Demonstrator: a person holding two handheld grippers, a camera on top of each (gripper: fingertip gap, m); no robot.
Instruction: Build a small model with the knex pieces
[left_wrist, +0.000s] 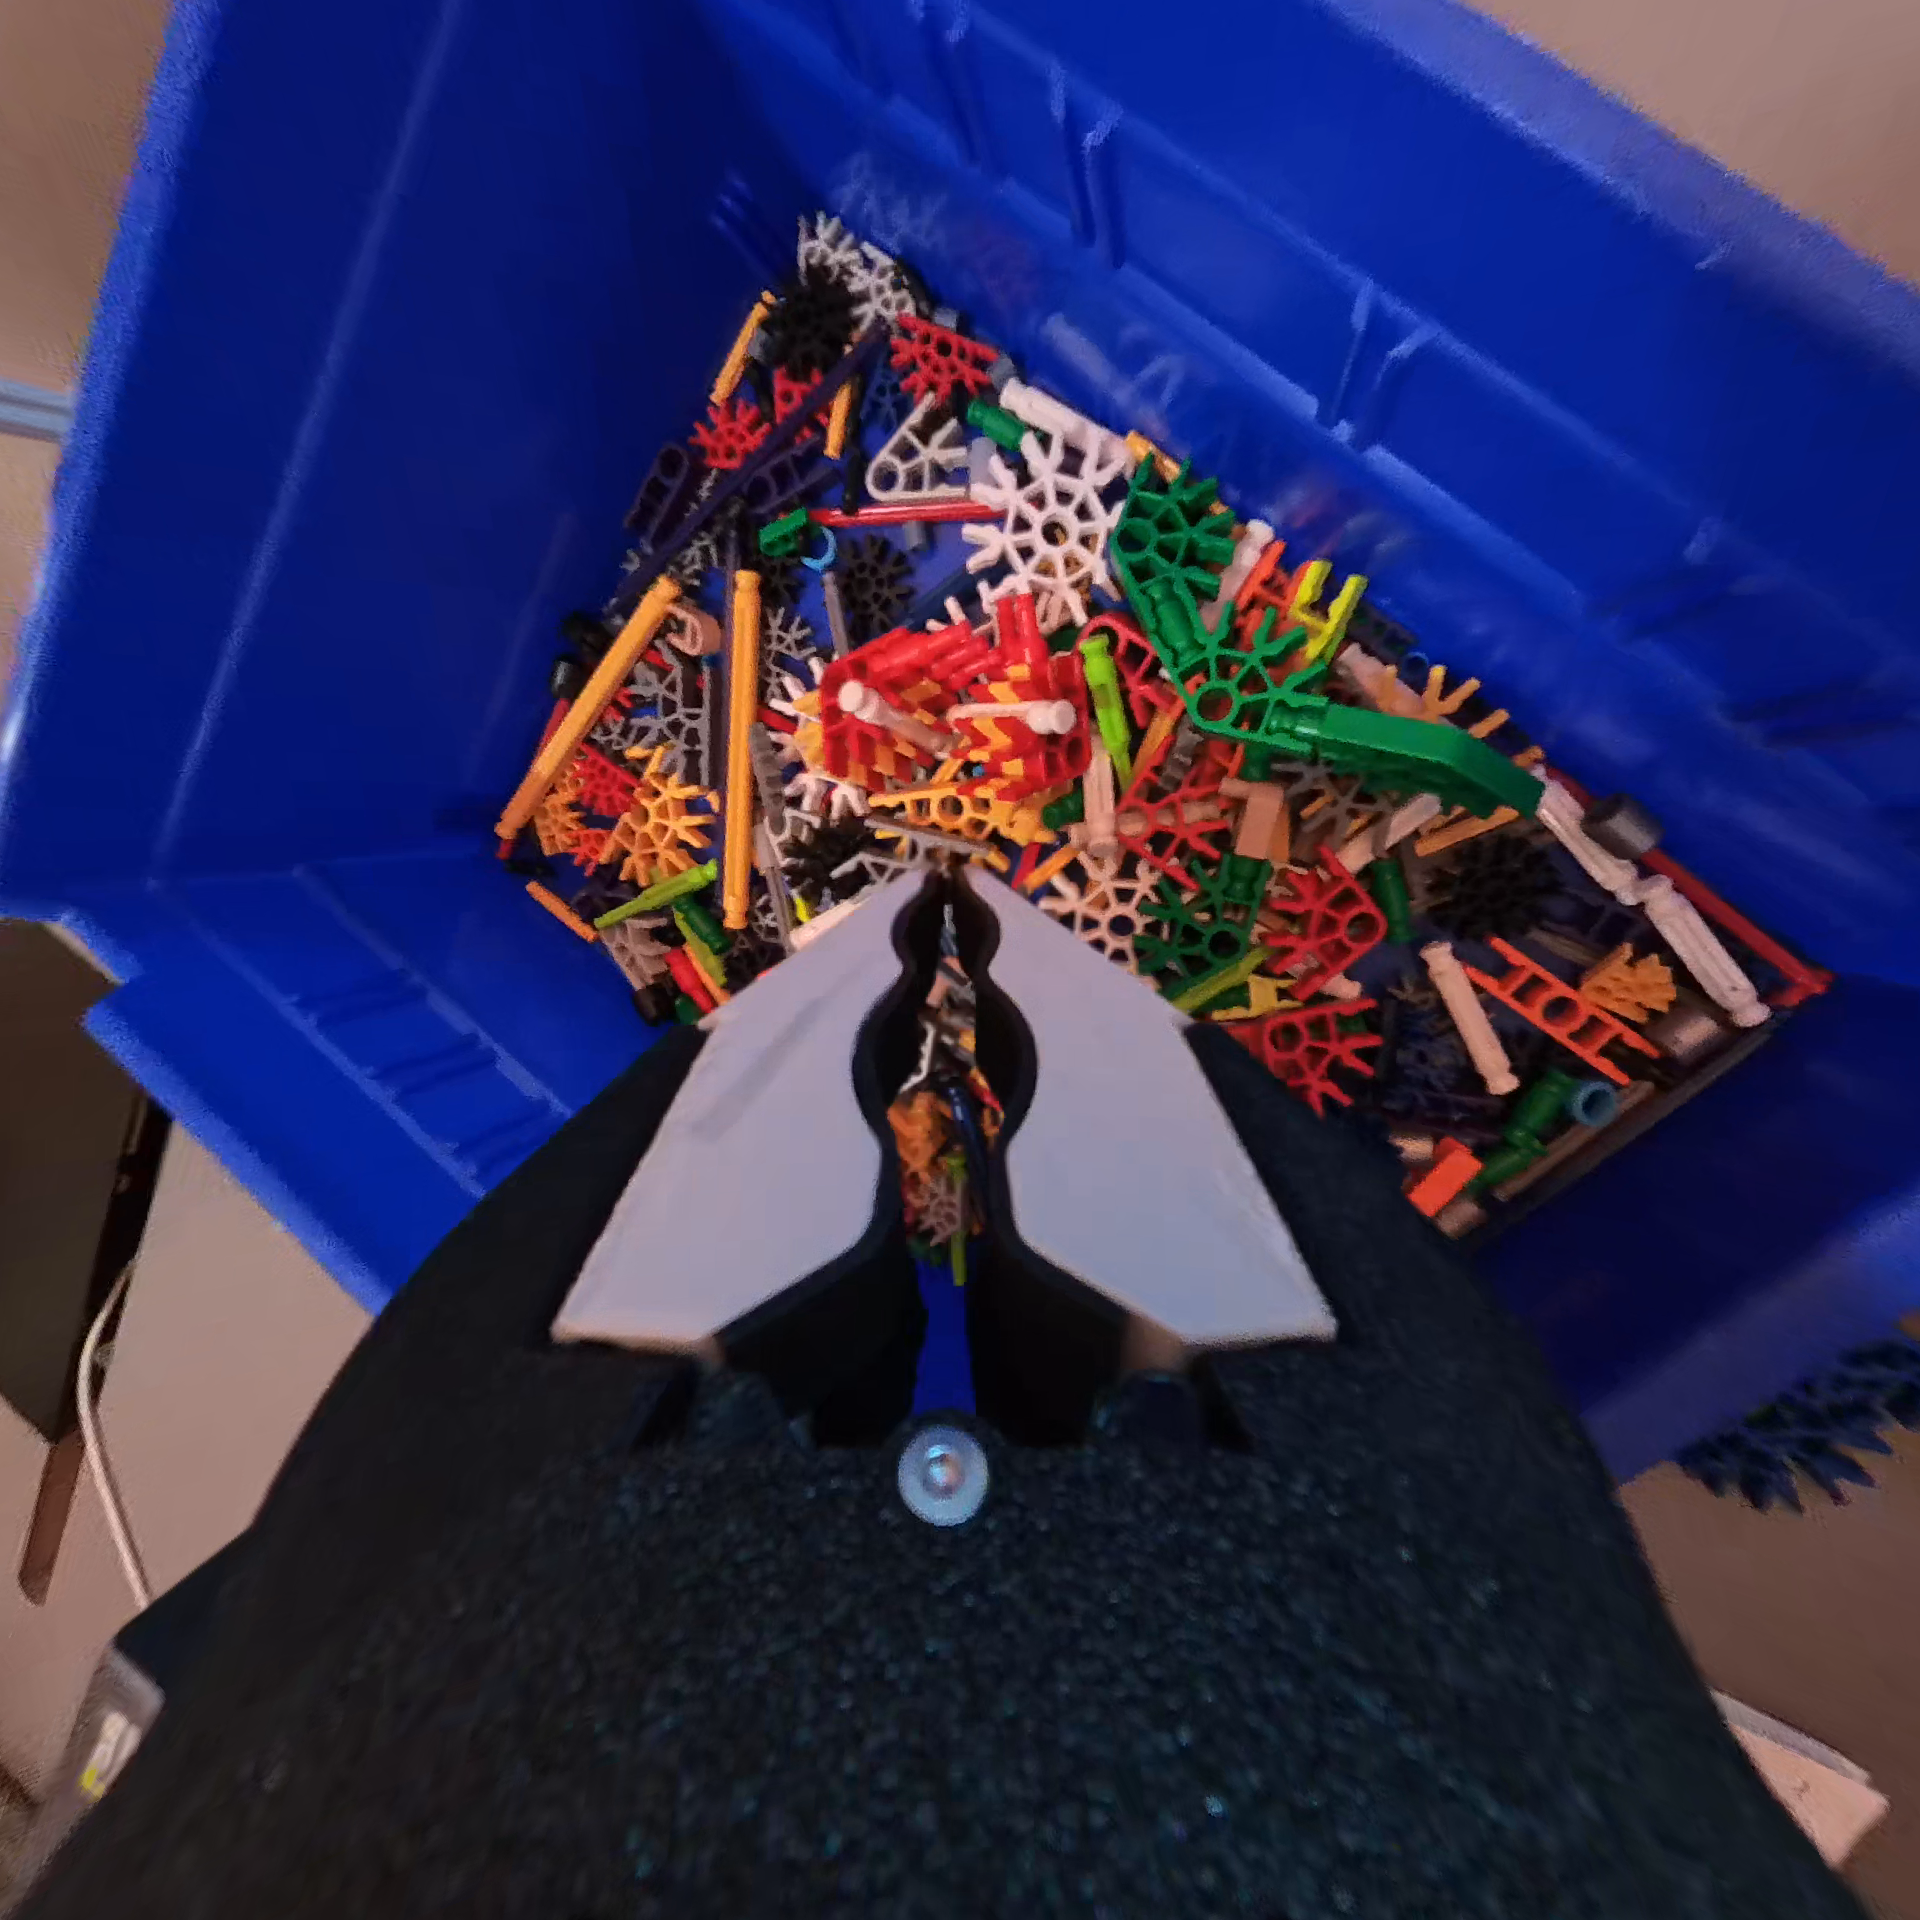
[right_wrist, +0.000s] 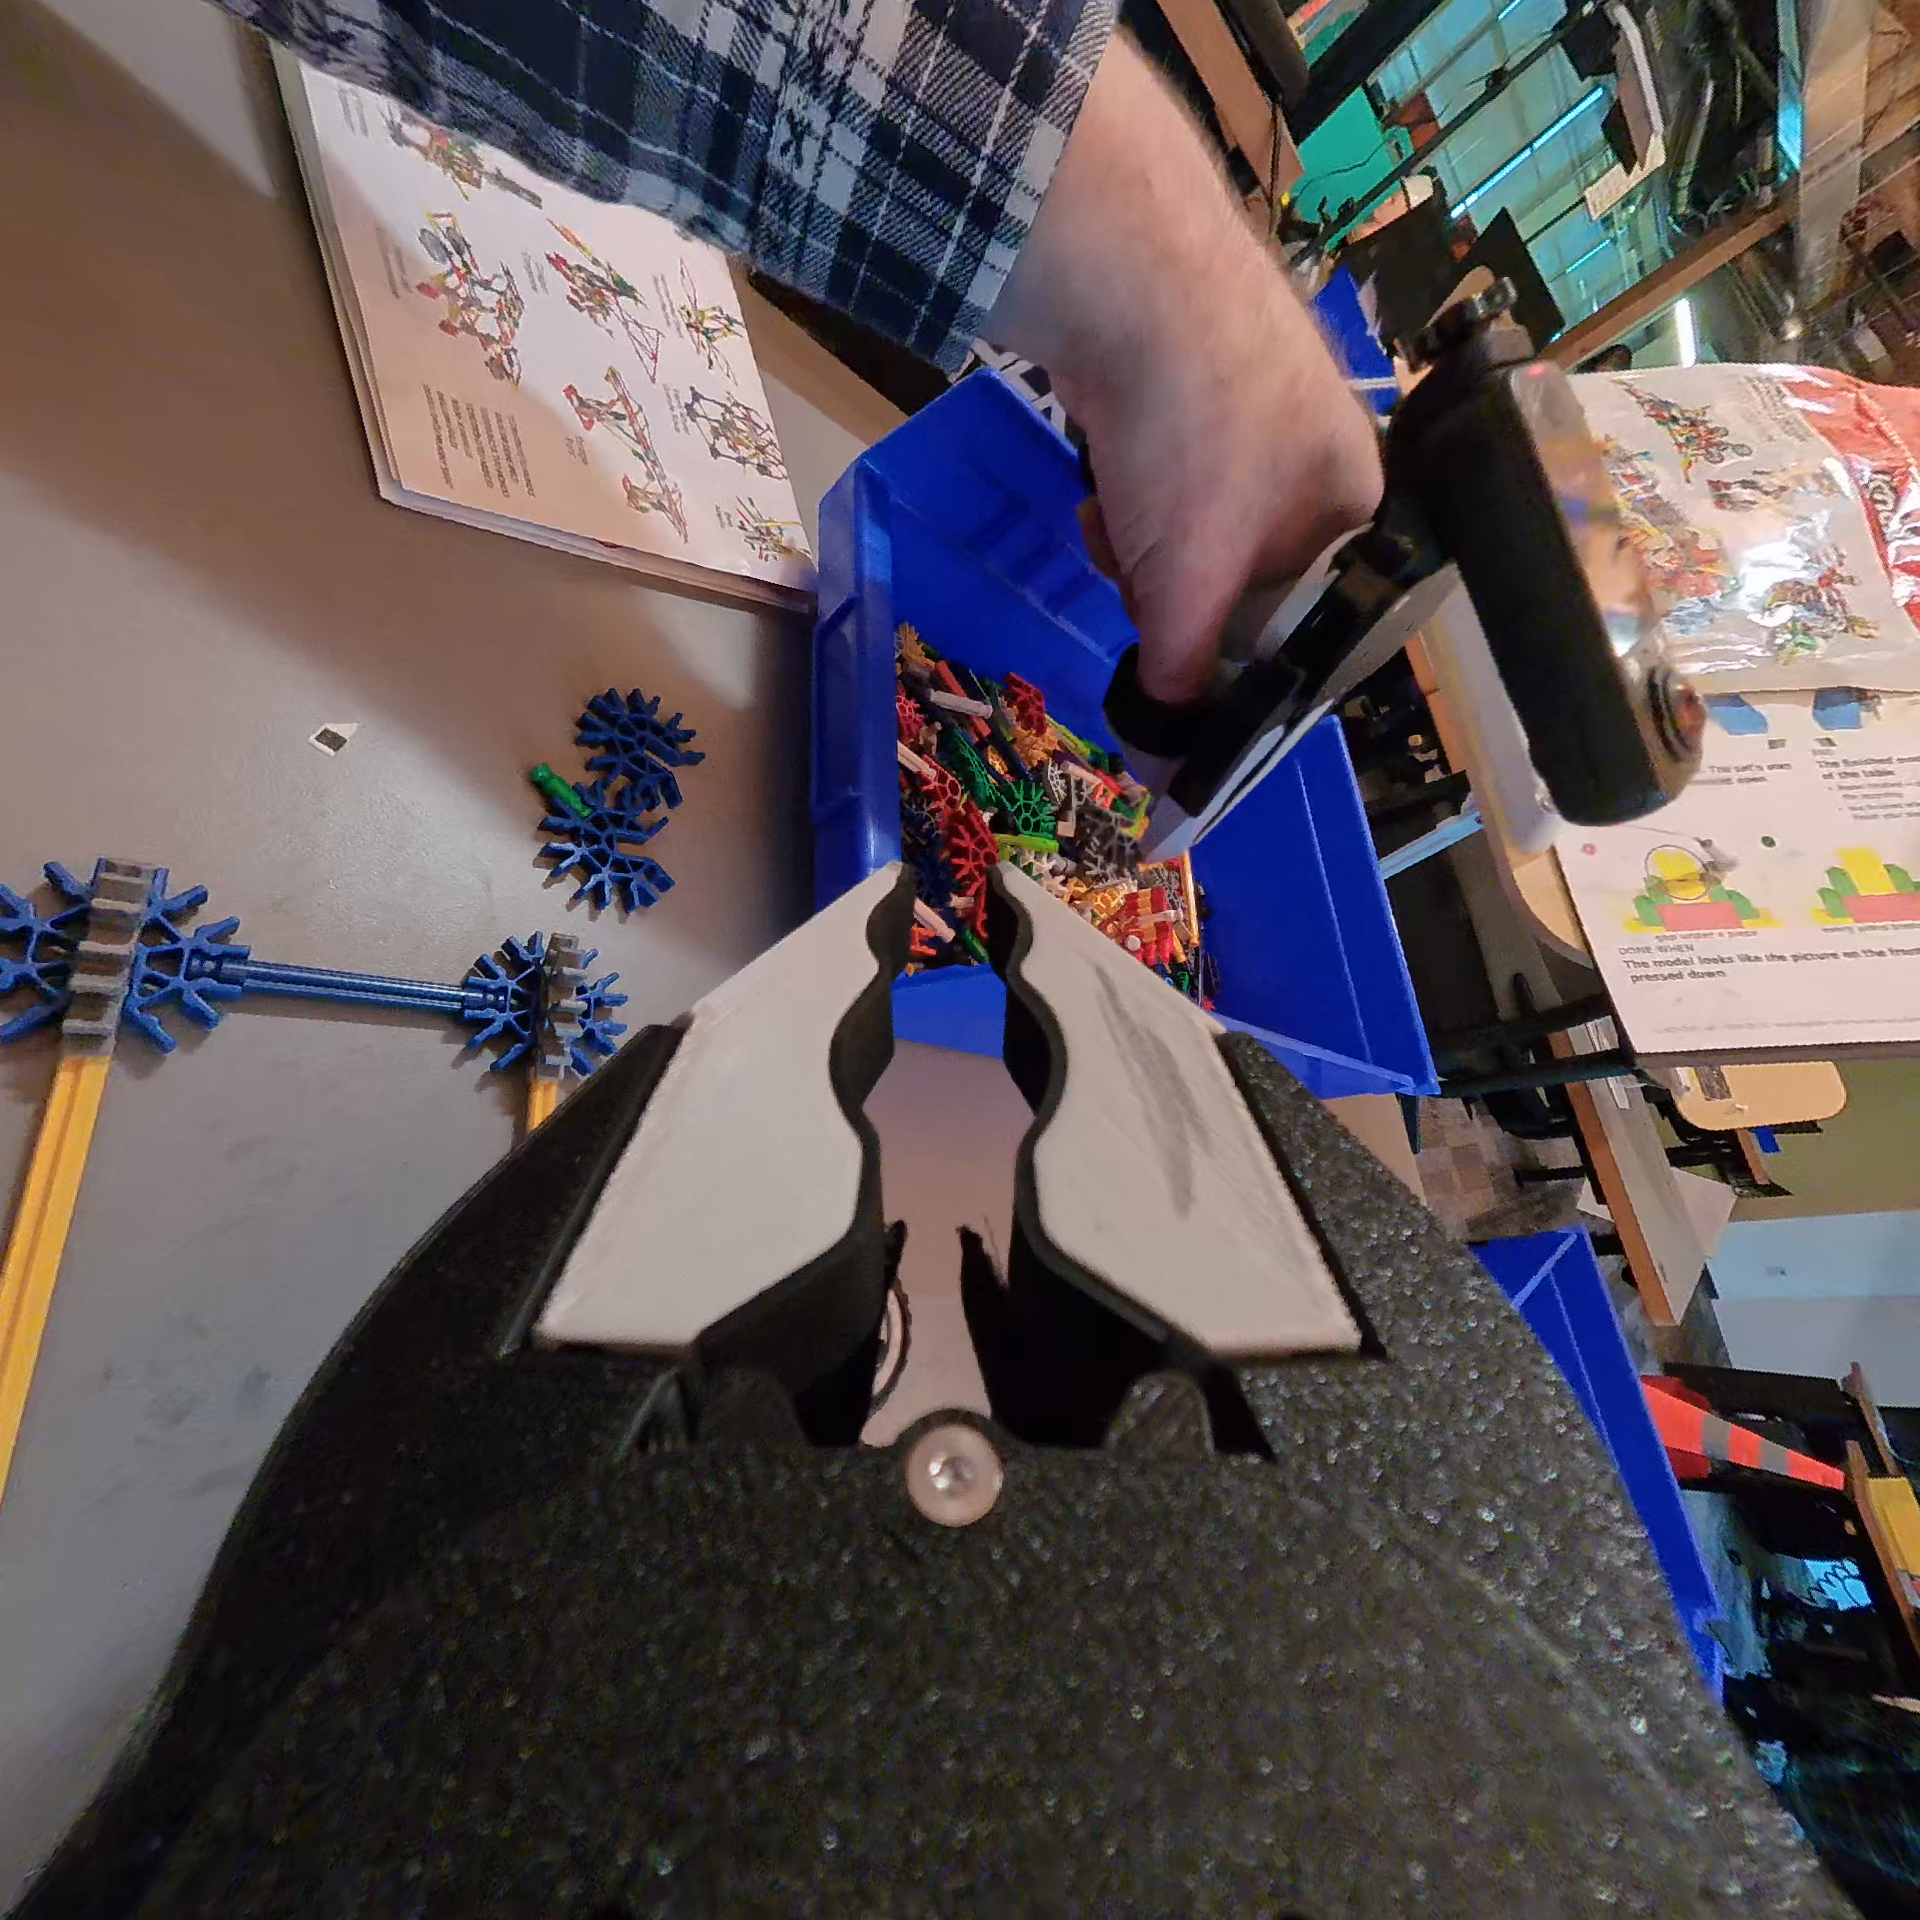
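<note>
**Right gripper.** The right gripper (right_wrist: 948, 883) is held over the table (right_wrist: 260, 644), just short of the near wall of the blue bin (right_wrist: 1309, 935). Its jaws stand partly open, with a clear gap between the tips, and nothing is in them.

**Left gripper.** The left gripper (left_wrist: 945, 883) points down into the bin from the far side, held by a hand (right_wrist: 1195, 468) in a plaid sleeve (right_wrist: 727, 125). Its tips are drawn nearly together, leaving only a narrow slit, and they sit at the surface of the loose construction pieces (left_wrist: 1039, 727). A thin grey rod lies right at the tips. Whether anything is pinched cannot be told.

**Bin contents.** The pieces cover the whole bin floor: rods, snowflake connectors, a red-and-yellow clump near the middle and a green assembly toward one wall. They overlap and interlock, so one piece does not lie free of its neighbours.

**Edges and room.**
- The bin walls rise steeply on all four sides, so the only way in is from above.
- To the right gripper's left, a blue-and-yellow assembly (right_wrist: 156, 966) and a cluster of blue connectors (right_wrist: 623, 800) lie on the table, apart from the bin.
- An open booklet (right_wrist: 540, 343) lies beyond, touching the bin's corner.
- Bare table shows between these items.
- A second blue bin (right_wrist: 1600, 1455) sits lower, off the table edge.
</note>
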